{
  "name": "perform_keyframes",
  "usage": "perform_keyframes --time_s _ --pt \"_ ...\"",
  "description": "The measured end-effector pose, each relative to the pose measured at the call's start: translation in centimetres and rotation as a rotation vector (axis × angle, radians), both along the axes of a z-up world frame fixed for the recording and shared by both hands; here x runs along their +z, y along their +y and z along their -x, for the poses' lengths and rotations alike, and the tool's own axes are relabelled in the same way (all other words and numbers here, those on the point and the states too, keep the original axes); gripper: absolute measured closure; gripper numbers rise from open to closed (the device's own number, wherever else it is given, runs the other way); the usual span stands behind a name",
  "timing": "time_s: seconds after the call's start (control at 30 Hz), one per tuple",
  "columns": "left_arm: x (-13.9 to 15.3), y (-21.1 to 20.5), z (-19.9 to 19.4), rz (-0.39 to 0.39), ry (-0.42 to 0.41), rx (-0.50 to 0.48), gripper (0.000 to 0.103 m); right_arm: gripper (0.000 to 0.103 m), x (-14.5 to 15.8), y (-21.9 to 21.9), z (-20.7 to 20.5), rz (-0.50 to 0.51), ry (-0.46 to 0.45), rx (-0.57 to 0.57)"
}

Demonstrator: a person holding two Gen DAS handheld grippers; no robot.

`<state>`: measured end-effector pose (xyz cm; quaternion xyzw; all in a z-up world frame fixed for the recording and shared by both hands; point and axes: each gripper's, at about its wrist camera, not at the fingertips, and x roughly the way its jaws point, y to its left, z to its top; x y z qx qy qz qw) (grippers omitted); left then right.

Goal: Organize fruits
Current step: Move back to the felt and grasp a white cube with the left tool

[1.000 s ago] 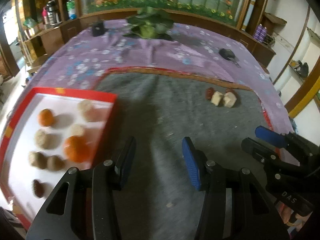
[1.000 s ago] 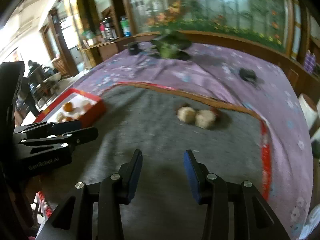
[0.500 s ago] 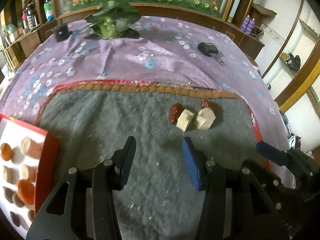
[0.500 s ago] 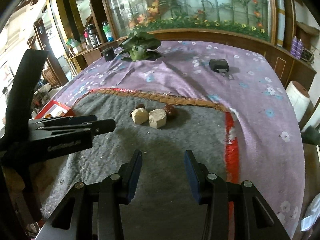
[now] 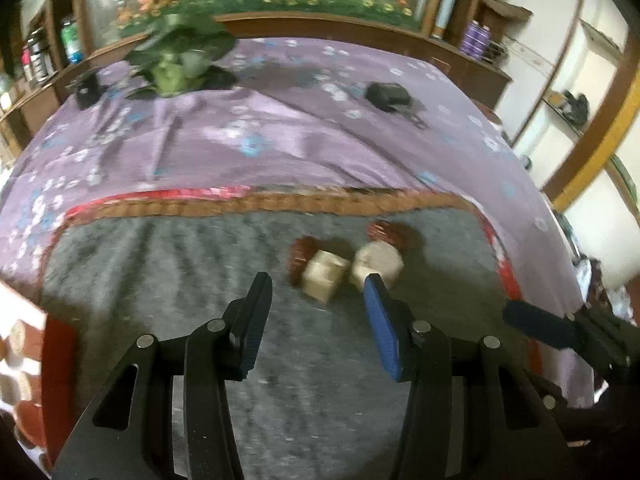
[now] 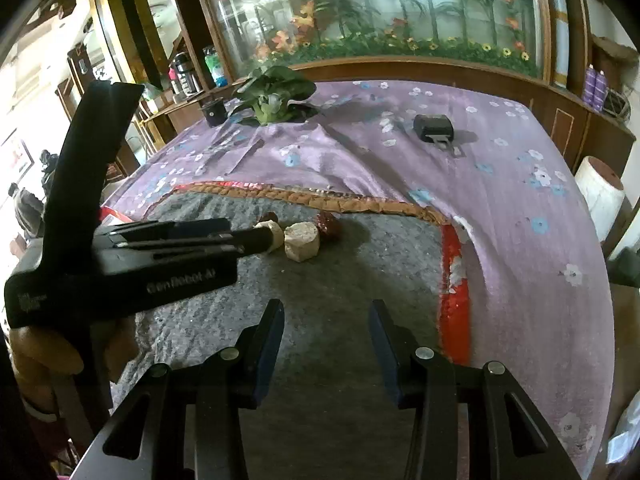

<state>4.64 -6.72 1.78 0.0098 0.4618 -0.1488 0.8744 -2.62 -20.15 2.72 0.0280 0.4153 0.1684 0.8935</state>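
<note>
Two pale chunks and two dark red fruits lie together on the grey mat. My left gripper hovers just short of them, open, with nothing between its fingers. The right fingertip overlaps the right pale chunk in the view. In the right wrist view the left gripper reaches in from the left and covers part of one pale chunk. The other pale chunk and a red fruit show beside it. My right gripper stands open over bare mat, nearer than the fruits.
A red tray holding several fruits sits at the mat's left end. On the purple flowered cloth farther back are a leafy plant, a small black cup and a black key pouch. A white roll stands past the table's right edge.
My left gripper has swung right, away from the tray, to the fruit cluster, and the tray has slid to the view's left edge. The right gripper shifted slightly; both stayed open.
</note>
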Motion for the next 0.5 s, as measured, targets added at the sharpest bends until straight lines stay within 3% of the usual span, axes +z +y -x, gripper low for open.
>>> perform_keyframes --time_s 0.2,0.5 --pt "0.1 -1.3 1.1 0.097 0.039 -0.150 0.060 0.060 -0.4 -0.9 -0.1 0.002 0.009 -0.020" --pt "0.3 -0.1 0.8 0.039 0.026 -0.097 0.060 0.058 0.2 -2.2 0.2 -0.022 -0.004 -0.045"
